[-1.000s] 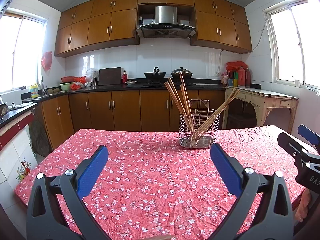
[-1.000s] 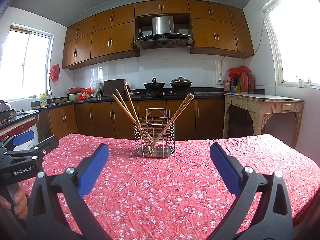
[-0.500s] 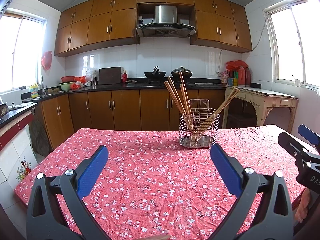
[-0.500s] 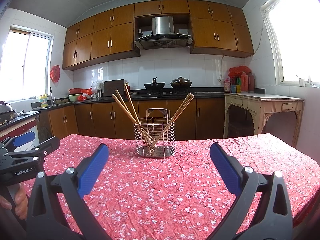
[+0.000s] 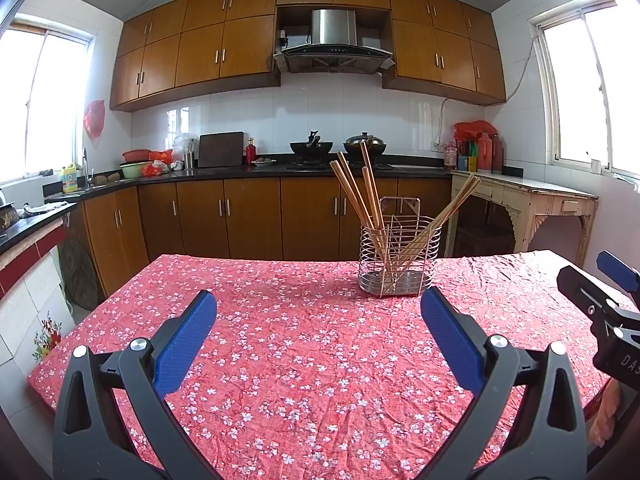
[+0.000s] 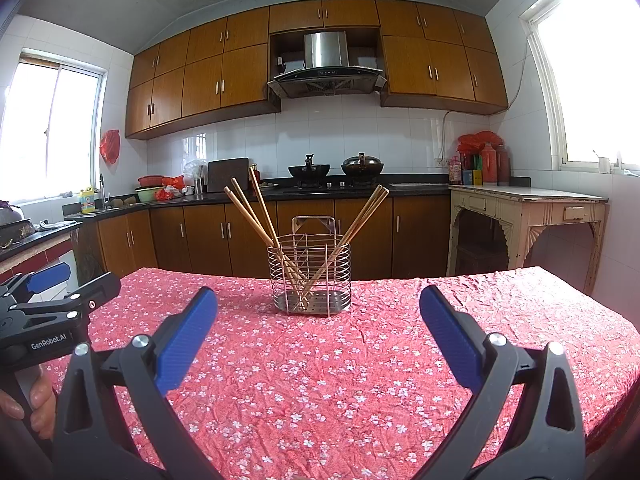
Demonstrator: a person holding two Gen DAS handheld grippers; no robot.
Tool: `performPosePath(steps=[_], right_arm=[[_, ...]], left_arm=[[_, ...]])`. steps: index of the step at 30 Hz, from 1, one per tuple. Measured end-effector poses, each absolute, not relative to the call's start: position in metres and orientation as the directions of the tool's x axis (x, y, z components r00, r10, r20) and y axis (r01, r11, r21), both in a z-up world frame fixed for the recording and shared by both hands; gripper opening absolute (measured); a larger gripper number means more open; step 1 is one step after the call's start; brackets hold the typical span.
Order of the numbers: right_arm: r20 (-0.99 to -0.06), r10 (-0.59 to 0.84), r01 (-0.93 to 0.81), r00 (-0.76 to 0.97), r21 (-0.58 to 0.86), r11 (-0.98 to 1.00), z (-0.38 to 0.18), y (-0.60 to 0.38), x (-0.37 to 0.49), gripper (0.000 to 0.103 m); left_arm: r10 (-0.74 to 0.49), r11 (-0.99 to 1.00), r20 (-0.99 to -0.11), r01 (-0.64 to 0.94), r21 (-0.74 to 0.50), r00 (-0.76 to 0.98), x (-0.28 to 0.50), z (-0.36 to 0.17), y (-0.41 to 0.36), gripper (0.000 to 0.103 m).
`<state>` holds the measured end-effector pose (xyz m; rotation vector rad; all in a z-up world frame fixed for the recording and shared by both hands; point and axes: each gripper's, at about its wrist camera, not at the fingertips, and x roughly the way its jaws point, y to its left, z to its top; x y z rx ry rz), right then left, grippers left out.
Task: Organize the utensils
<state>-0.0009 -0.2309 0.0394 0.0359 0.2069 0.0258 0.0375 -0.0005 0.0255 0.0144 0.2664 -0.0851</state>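
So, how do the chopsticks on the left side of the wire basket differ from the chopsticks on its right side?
The left wooden chopsticks lean left and fan apart at their tips; the right wooden chopsticks lean right and stay tightly bunched. The left group's highest tip also reaches higher than the right group's tips. Both groups are the same light brown wood, stand in the round metal wire basket on the red floral tablecloth, and cross near its base.

Black left tool (image 5: 318,322) frame, blue pads (image 5: 184,342), silver screws.
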Motion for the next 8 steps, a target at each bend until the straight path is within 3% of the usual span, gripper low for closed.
performPosePath(steps=[8], right_arm=[[-0.205,0.029,-0.021,0.978,0.038,0.999,0.0395,-0.2308,-0.0008,0.099]], left_arm=[[-0.092,0.996,-0.273,0.093,-0.006,0.958,0.0384,0.0276,0.0008,0.101]])
